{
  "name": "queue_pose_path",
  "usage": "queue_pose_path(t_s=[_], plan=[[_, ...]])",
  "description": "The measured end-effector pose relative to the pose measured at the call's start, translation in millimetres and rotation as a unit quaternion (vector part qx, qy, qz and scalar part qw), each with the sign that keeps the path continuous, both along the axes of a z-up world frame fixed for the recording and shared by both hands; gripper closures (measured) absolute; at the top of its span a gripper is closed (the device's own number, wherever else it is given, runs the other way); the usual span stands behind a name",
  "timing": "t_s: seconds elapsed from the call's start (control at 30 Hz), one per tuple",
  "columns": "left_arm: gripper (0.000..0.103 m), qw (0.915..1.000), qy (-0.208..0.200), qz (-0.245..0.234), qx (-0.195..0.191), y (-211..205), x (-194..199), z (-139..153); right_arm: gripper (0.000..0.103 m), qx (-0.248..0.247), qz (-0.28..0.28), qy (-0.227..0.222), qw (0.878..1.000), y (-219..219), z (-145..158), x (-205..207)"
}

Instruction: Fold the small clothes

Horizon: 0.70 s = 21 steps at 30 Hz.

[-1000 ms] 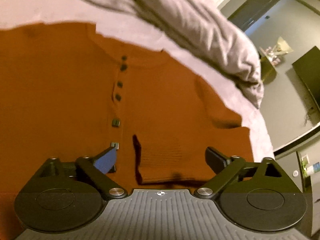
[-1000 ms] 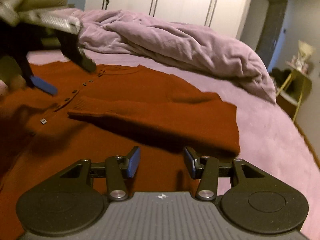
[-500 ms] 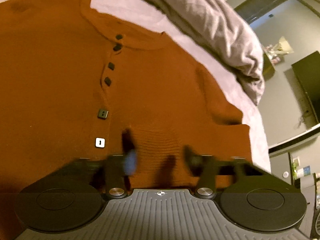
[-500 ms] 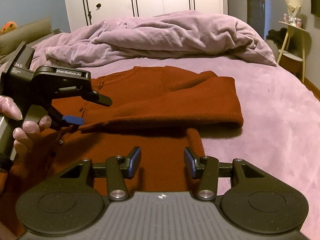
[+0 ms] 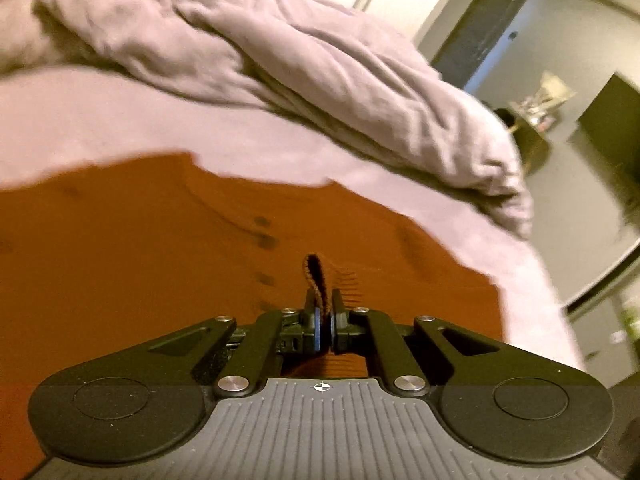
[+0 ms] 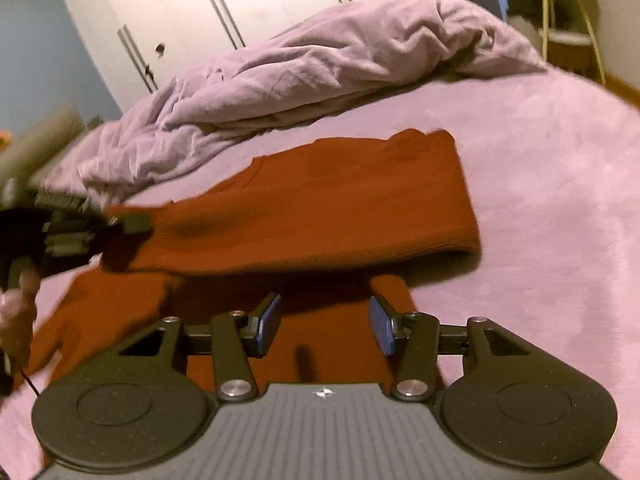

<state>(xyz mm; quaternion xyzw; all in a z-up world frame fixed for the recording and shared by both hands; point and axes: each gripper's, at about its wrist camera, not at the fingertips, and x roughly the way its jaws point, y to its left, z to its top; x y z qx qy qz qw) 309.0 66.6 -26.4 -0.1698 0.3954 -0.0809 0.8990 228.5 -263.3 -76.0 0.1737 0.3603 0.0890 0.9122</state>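
no readable text, labels, brands or numbers in either view

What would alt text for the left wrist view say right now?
The left gripper is shut on the cuff of a rust sweater spread on a lilac bed. A rumpled duvet lies behind it, and the frame is motion-blurred.

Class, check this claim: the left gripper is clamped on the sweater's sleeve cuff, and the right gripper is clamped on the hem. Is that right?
Not quite. The left gripper is shut on the sweater's cuff, but the right wrist view shows the right gripper open above the sweater, holding nothing.
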Motion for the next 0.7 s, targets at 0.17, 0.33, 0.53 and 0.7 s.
queue_pose_path(t_s=[0.17, 0.33, 0.53, 0.7], plan=[[0.097, 0.9953, 0.008, 0.054, 0.08, 48.2, 1.7, -13.9, 0.054, 0.043, -0.019, 0.024, 0.999, -0.2, -9.1, 18.4], [0.095, 0.9921, 0.061, 0.092, 0.061, 92.0, -0.2, -51.0, 0.054, 0.048, -0.029, 0.034, 0.998, 3.9, -19.3, 29.5], [0.077, 0.9894, 0.065, 0.114, -0.062, 125.1, -4.4, -68.8, 0.054, 0.103, -0.056, 0.039, 0.992, -6.5, -25.5, 39.3], [0.097, 0.9934, 0.042, 0.103, -0.03, 116.2, 4.0, -56.7, 0.054, 0.159, -0.088, 0.041, 0.983, -14.1, -31.3, 49.7]])
